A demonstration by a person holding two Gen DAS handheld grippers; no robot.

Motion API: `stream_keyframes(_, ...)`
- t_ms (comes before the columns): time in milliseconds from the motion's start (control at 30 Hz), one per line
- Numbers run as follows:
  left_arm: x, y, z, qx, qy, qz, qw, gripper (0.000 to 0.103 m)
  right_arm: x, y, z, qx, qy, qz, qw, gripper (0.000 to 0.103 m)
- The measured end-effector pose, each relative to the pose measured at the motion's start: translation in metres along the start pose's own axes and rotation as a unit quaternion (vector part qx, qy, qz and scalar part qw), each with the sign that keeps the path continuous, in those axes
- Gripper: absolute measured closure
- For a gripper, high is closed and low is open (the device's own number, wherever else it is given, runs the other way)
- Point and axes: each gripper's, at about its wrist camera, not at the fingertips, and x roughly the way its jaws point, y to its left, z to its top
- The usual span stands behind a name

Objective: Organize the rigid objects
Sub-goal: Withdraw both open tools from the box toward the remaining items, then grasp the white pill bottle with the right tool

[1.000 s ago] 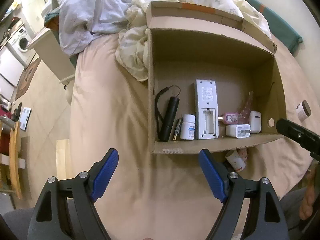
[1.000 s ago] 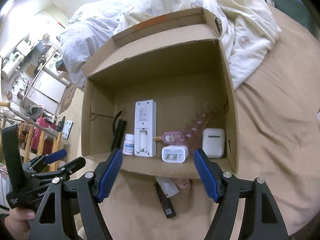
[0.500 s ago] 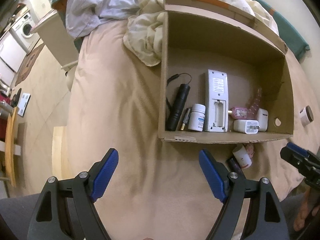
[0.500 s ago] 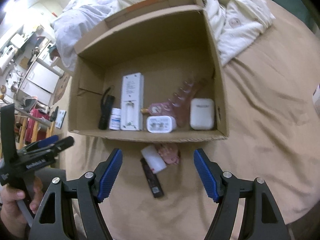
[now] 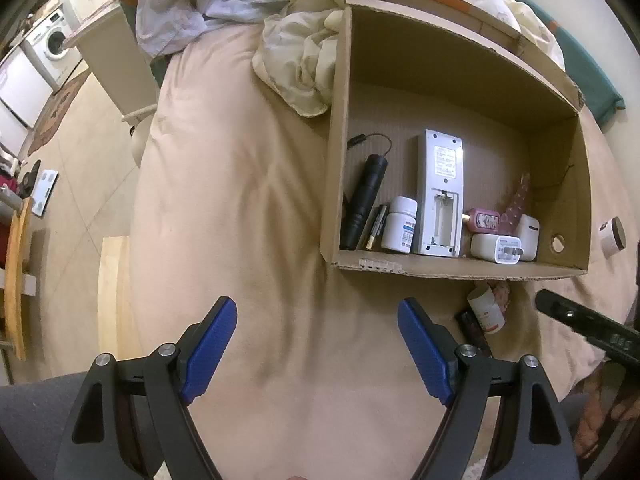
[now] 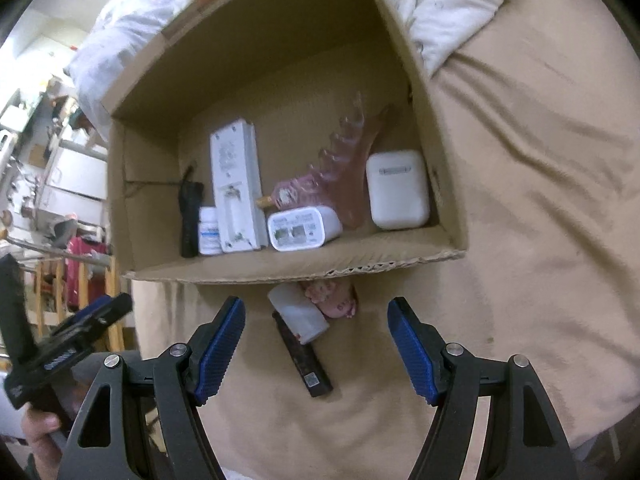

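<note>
A cardboard box (image 5: pixel 456 268) (image 6: pixel 280 268) lies on a beige bedsheet. It holds a black flashlight (image 5: pixel 364 202), a white pill bottle (image 5: pixel 398 224), a grey remote (image 5: pixel 438 196) (image 6: pixel 236 184), a white charger (image 6: pixel 302 227), a pink comb (image 6: pixel 344 168) and a white earbud case (image 6: pixel 396 188). Outside its near wall lie a white tube (image 6: pixel 298 312) (image 5: pixel 486 308), a pink item (image 6: pixel 332 298) and a dark stick (image 6: pixel 304 356). My right gripper (image 6: pixel 316 344) is open, just short of these. My left gripper (image 5: pixel 316 346) is open over bare sheet.
A small white jar with a dark lid (image 5: pixel 612 234) lies on the sheet right of the box. Crumpled bedding (image 5: pixel 296 60) is piled behind and left of the box. The bed edge drops to the floor on the left (image 5: pixel 80 184).
Both grippers have pulled back and lifted from the box. The items outside the box's near wall have come further into view. Both stay open.
</note>
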Motion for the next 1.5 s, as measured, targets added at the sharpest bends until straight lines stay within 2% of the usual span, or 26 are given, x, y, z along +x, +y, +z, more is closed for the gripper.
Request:
stream_keyframes(100,0.002,-0.001,0.000,-0.001,0.010,-0.007,0.9999,0.022,0.013,0.008,0.002,-0.014,0.015,-0.016,1.000,0.026)
stream_keyframes(133,0.002,-0.001,0.000,-0.001,0.011,-0.008,0.9999,0.022,0.017,0.013,0.002,-0.026,0.020,-0.017,0.999,0.030)
stream_keyframes(167,0.003,-0.002,0.000,0.001,0.012,-0.009,0.9999,0.022,0.022,0.019,0.002,-0.037,0.027,-0.011,0.999,0.048)
stream_keyframes(200,0.002,-0.003,0.000,0.002,0.011,-0.010,0.9999,0.022,0.028,0.026,0.002,-0.050,0.037,-0.003,0.998,0.059)
stream_keyframes(333,0.004,-0.003,-0.001,0.002,0.014,-0.013,0.9998,0.022,0.050,0.043,0.000,-0.093,0.060,-0.040,0.993,0.060)
stream_keyframes(467,0.008,-0.006,-0.001,0.004,0.021,-0.015,0.9997,0.022,0.063,0.053,-0.001,-0.117,0.072,-0.050,0.989,0.060)
stream_keyframes(533,0.009,-0.009,-0.001,0.008,0.022,-0.017,0.9996,0.022,0.065,0.056,-0.003,-0.128,0.075,-0.054,0.988,0.064)
stream_keyframes(600,0.009,-0.013,-0.001,0.013,0.023,-0.016,0.9995,0.022,0.064,0.057,-0.006,-0.135,0.081,-0.054,0.986,0.076)
stream_keyframes(800,0.013,-0.016,-0.004,0.022,0.022,-0.005,0.9995,0.022,0.065,0.066,-0.011,-0.154,0.074,-0.061,0.983,0.078)
stream_keyframes(1067,0.018,-0.007,-0.004,0.013,0.021,0.010,0.9996,0.022,0.032,0.067,-0.020,-0.156,0.042,-0.032,0.986,0.080)
stream_keyframes(1100,0.018,-0.007,-0.004,0.013,0.023,0.010,0.9996,0.022,0.026,0.064,-0.020,-0.153,0.037,-0.027,0.987,0.098)
stream_keyframes(1133,0.020,-0.008,-0.005,0.012,0.025,0.010,0.9996,0.022,0.020,0.062,-0.021,-0.150,0.032,-0.021,0.988,0.101)
stream_keyframes(1333,0.029,-0.025,-0.013,0.024,0.047,0.004,0.9986,0.022,-0.009,0.036,-0.022,-0.114,0.006,-0.008,0.993,0.101)
stream_keyframes(1500,0.029,-0.031,-0.013,0.040,0.033,0.024,0.9984,0.022,-0.010,0.024,-0.010,-0.096,0.013,0.009,0.995,0.101)
